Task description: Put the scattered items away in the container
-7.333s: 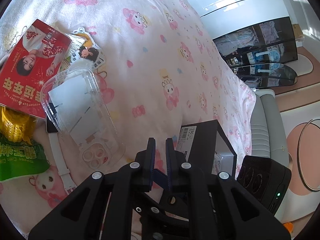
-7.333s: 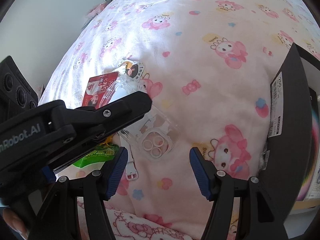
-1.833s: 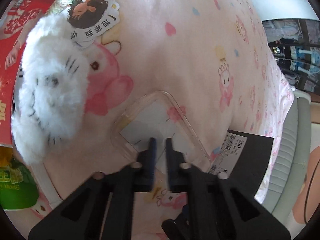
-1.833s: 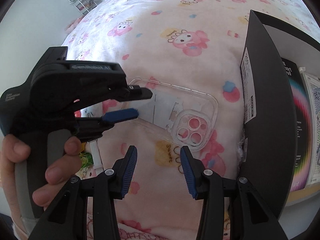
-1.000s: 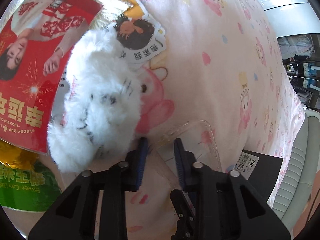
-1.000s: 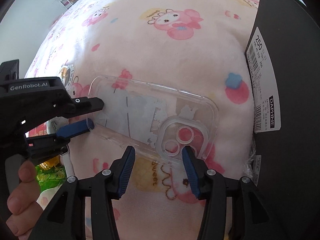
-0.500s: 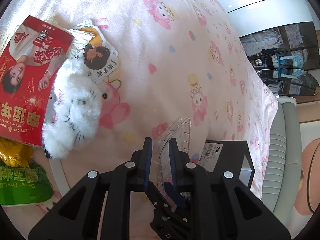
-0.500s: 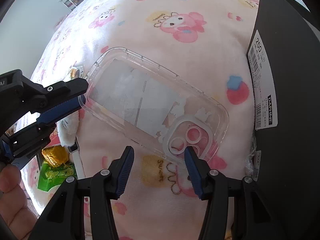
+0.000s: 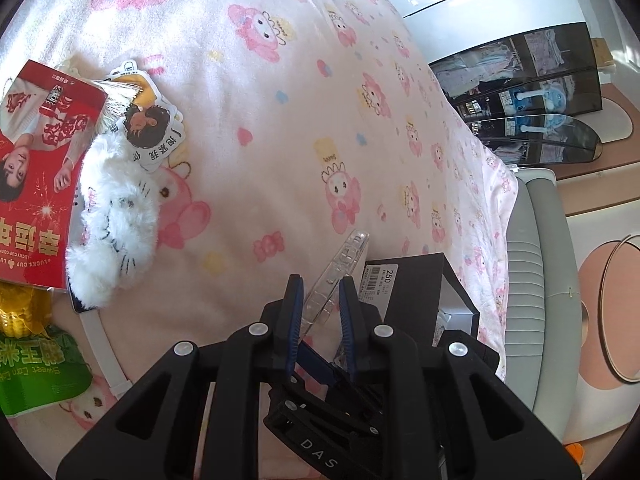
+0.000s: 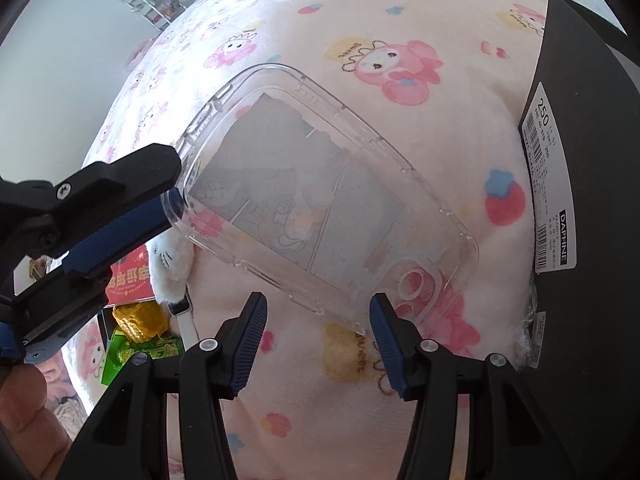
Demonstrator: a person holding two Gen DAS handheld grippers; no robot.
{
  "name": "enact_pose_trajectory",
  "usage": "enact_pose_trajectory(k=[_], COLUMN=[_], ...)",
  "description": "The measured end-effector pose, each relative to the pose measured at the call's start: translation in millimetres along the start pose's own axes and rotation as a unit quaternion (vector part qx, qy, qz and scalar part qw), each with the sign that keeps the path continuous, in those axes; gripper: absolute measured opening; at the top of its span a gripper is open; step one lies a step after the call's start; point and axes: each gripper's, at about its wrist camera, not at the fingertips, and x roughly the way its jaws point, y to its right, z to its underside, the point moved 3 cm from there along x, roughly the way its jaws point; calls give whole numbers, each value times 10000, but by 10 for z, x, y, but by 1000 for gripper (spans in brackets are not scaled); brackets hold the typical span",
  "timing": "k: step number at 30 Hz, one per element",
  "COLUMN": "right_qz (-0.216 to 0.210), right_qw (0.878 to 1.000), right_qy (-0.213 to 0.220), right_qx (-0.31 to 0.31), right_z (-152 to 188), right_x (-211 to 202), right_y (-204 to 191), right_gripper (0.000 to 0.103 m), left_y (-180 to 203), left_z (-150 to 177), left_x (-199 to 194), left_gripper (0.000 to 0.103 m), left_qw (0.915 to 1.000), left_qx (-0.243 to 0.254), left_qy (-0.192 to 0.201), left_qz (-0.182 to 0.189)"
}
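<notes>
My left gripper (image 9: 319,288) is shut on the edge of a clear phone case (image 9: 340,267) and holds it lifted above the pink bedspread. In the right wrist view the case (image 10: 320,208) hangs in the air, held at its left end by the left gripper (image 10: 172,196). My right gripper (image 10: 318,312) is open and empty just below the case. The black box (image 10: 592,184) stands at the right, and in the left wrist view (image 9: 412,284) just beyond the case.
A white plush toy (image 9: 112,220), a red packet (image 9: 36,160), a cartoon sticker (image 9: 148,128), a green corn snack bag (image 9: 36,364) and a white strap (image 9: 104,348) lie on the bed at left. A grey chair (image 9: 536,280) stands beyond the bed's edge.
The left gripper has lifted the phone case off the bedspread and raised it higher, tilting it on edge. The right gripper stays open under it.
</notes>
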Motion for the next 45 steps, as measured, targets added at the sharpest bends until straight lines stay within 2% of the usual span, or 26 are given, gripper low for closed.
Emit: enact_pose_trajectory(k=[7,11,14,17,21,26,30,35,37,39,40,42,45], right_qz=[-111,-397,-684,-915,-878,-927,-845,-326,-378,16,130,131,198], right_qw=[9997,9984,9969,9952,9955,9953,9954,9969,9960,9946,9934,9907,9890], right_qy=[168,253,351,334,332,259,453,713,805,1029,1129,1352,1464], right_qx=[159,300,155,19,103,141,53,-53,-80,-149,-178,-84,20], right_z=[9,-75,-116,-89,3,116,188,314,407,305,208,67,-159], right_x=[-89,-151,-206,-206,-184,-304,-563,-1017,-1247,-1146,-1225,-1176,-1225], right_y=[47,-3,-137,-230,-101,16,33,145,237,-39,-30,35,46], right_gripper=[51,51,51,51,51,51,51,47,48,48,48,48,48], left_y=[65,131,124,100,136,266,339,306,278,248,234,199,197], left_z=[14,-19,-29,-9,75,195,303,394,436,457,456,470,492], left_x=[-47,-214,-323,-306,-187,-96,10,50,44,5,-2,-14,-17], left_gripper=[17,18,20,21,21,24,29,33,34,37,36,36,36], left_qw=[9997,9984,9967,9965,9959,9938,9915,9903,9899,9906,9912,9911,9913], left_qx=[77,194,184,127,135,414,555,493,446,374,351,263,241], left_qy=[-6,193,290,190,-136,-415,-704,-890,-949,-884,-875,-868,-874], left_qz=[215,502,730,798,881,946,948,949,958,972,928,975,952])
